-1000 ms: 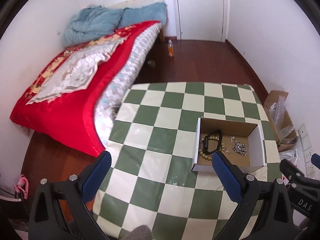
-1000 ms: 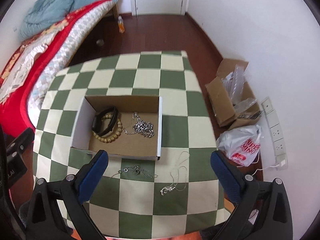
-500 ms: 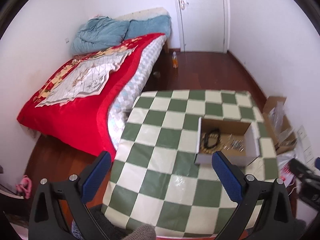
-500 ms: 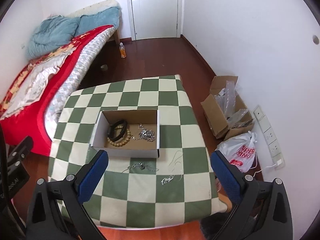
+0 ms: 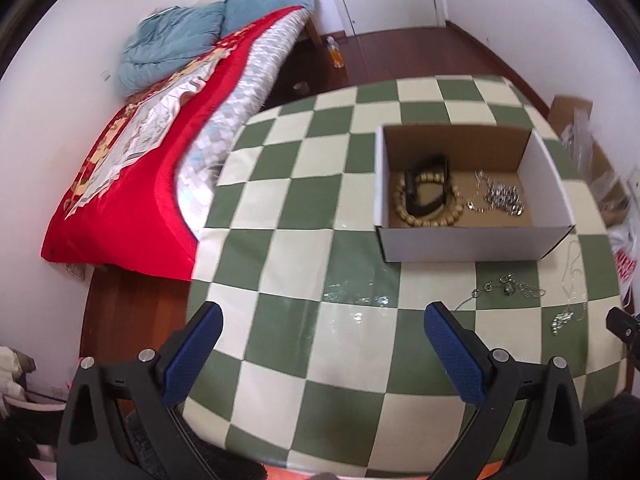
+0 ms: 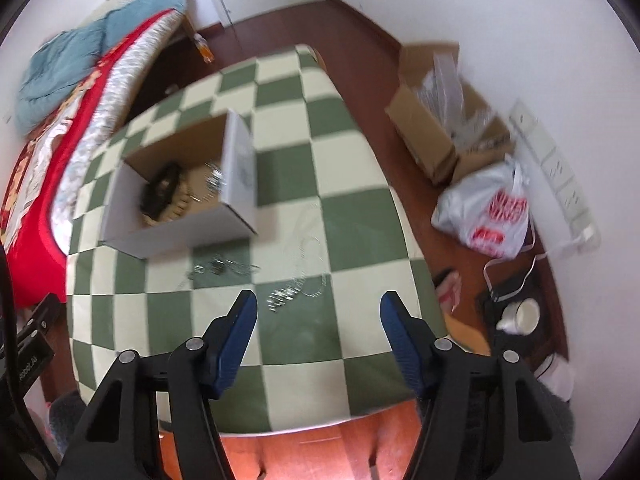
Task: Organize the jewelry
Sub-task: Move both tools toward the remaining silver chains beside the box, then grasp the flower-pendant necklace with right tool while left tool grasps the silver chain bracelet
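Note:
A white cardboard box (image 5: 472,242) (image 6: 180,232) stands on the green-and-cream checkered table (image 5: 320,208) (image 6: 352,160). Inside lie a wooden bead bracelet (image 5: 428,216), a black band (image 5: 424,184) and a silver chain (image 5: 500,196). Two silver necklaces lie loose on the table in front of the box: one (image 5: 508,286) (image 6: 224,266) close to the box, one (image 5: 568,312) (image 6: 296,284) further right. My left gripper (image 5: 320,344) is open and empty above the table's near edge. My right gripper (image 6: 320,320) is open and empty, just short of the right necklace.
A bed with a red cover (image 5: 140,160) stands left of the table. On the floor to the right are a brown carton (image 6: 436,120), a white plastic bag (image 6: 488,208), a wall power strip (image 6: 556,168) and a white cup (image 6: 520,314).
Both grippers dropped back down towards the table after pulling away. The right gripper's fingers stand closer together and now sit just before the right necklace. The jewelry has not moved.

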Available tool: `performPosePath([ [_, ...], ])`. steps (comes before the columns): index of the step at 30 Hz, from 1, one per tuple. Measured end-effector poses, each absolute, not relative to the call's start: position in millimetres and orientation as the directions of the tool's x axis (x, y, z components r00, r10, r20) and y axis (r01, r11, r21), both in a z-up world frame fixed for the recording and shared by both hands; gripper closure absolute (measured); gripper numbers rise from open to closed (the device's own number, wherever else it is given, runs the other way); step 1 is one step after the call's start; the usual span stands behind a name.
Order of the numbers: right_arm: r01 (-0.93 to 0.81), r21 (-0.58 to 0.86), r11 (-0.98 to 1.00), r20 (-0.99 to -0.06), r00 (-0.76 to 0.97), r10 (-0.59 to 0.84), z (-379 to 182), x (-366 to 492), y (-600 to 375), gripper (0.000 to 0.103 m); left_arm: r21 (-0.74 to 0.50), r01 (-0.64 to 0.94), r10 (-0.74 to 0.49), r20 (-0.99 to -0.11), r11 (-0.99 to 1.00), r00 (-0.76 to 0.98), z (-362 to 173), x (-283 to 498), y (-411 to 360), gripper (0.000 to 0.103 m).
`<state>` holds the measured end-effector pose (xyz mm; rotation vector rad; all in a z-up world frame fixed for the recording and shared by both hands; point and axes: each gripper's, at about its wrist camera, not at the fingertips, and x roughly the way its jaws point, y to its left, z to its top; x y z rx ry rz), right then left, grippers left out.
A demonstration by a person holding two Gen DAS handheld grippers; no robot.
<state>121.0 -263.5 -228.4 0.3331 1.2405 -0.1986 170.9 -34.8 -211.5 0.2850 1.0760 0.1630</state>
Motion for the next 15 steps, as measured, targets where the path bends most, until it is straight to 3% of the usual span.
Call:
performPosePath([
  [7, 0.339, 0.169, 0.925, -0.964, 0.251, 0.085, -286.3, 140.7, -257.0, 0.037, 0.349, 0.046, 0.298, -0.854, 0.936, 0.426, -241.6, 183.6, -45.9, 0.000],
  [11, 0.311, 0.105, 0.944, -0.973, 0.229, 0.032, -305.6, 147.9, -233.2, 0.036, 0.346, 0.065, 0.292, -0.865, 0.936, 0.408, -249.9, 186.4, -47.8, 0.001],
  [14, 0.267, 0.052, 0.962, -0.964, 0.265, -0.021, -303.2, 148.5, -216.2, 0.054, 0.319, 0.086, 0.261, -0.879, 0.944, 0.398, -252.9, 188.7, -51.5, 0.001],
  [15, 0.256, 0.029, 0.966, -0.961, 0.274, -0.044, -301.8, 148.7, -213.3, 0.077, 0.300, 0.099, 0.240, -0.888, 0.949, 0.392, -253.6, 189.9, -53.4, 0.001],
])
